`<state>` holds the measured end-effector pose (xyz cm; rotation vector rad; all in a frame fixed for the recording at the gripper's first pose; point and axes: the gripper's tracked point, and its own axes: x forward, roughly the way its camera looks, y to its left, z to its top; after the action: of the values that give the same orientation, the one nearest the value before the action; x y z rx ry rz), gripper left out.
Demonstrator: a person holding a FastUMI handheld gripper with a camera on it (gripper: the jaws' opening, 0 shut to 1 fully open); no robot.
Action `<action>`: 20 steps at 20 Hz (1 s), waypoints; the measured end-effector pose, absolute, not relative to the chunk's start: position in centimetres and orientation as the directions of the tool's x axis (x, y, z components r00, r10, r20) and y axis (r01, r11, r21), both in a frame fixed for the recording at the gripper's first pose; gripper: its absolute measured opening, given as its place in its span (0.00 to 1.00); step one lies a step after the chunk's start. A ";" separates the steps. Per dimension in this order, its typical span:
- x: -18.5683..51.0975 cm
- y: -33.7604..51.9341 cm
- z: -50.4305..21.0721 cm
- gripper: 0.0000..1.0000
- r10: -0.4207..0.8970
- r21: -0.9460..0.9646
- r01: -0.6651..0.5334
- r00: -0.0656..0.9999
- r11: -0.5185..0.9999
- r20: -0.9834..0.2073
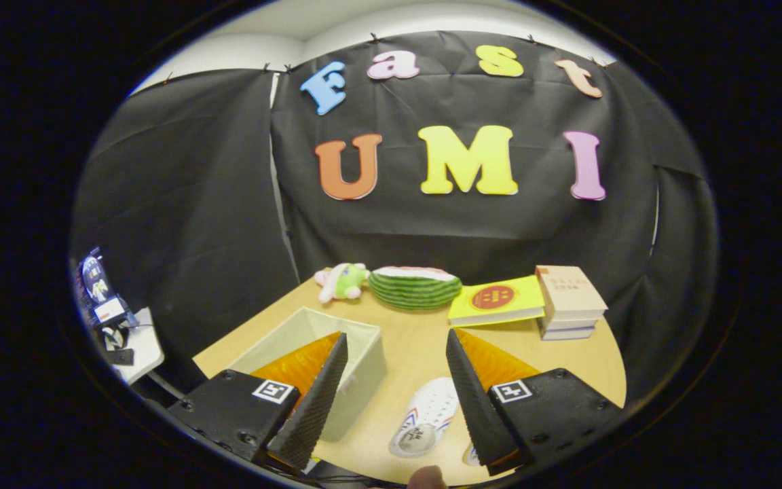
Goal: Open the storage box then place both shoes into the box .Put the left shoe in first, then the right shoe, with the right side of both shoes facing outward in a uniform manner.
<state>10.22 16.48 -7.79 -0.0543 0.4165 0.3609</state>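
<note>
1. Gripper (396, 343) raised above a light wooden table (418, 353), fingers spread wide, grasping nothing.
2. Between the fingers, down on the table: a white shoe (426, 415) lying sole-inward, close to the right finger.
3. Behind the left finger: the open, pale storage box (357, 370), lid not seen.
4. Beyond the fingertips, along the table's far edge: plush toy (341, 280), watermelon-shaped cushion (415, 286), yellow book (499, 300), stacked books (569, 302).
5. Farthest back: black cloth wall (180, 204).
</note>
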 end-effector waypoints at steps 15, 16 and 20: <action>9.4 10.3 -26.6 0.91 0.279 0.164 -0.254 0.533 0.953 -0.799; 9.2 10.5 -27.9 0.90 0.284 0.180 -0.246 0.501 0.953 -0.818; 9.1 10.4 -32.4 0.90 0.255 0.180 -0.214 0.409 0.960 -0.876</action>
<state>9.13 10.42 -32.44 0.0417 1.1114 0.2958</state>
